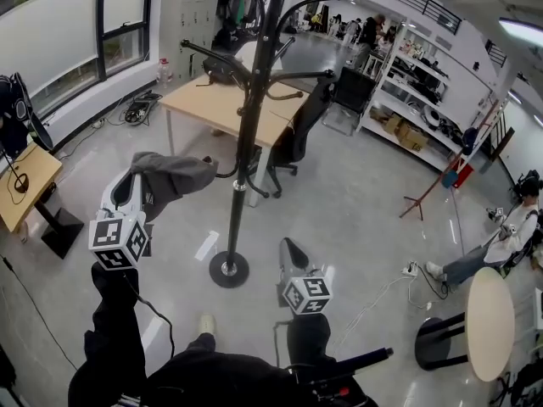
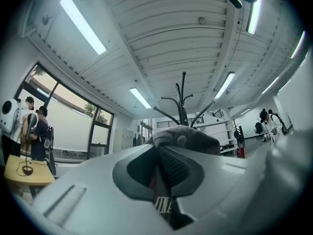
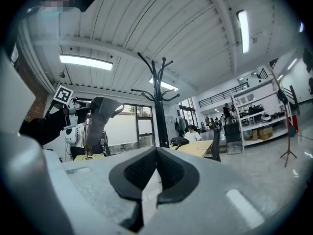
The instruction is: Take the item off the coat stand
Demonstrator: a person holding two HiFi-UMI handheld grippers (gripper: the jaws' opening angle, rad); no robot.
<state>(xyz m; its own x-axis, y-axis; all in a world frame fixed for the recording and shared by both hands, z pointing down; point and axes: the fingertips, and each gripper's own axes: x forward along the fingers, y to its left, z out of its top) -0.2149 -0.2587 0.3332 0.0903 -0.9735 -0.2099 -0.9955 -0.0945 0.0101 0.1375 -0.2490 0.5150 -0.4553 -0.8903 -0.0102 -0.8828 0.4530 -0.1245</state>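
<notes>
The left tool (image 1: pixel 136 185) is clamped on the grey cloth item (image 1: pixel 176 175), which hangs from its jaws in the air, just beside a low hook (image 1: pixel 227 173) of the coat stand (image 1: pixel 244 151) and seemingly free of it. The right tool (image 1: pixel 289 248) has its jaws together on nothing. The lifting-off looks nearly done. The next move calls for drawing the item well clear of the hooks without snagging.
</notes>
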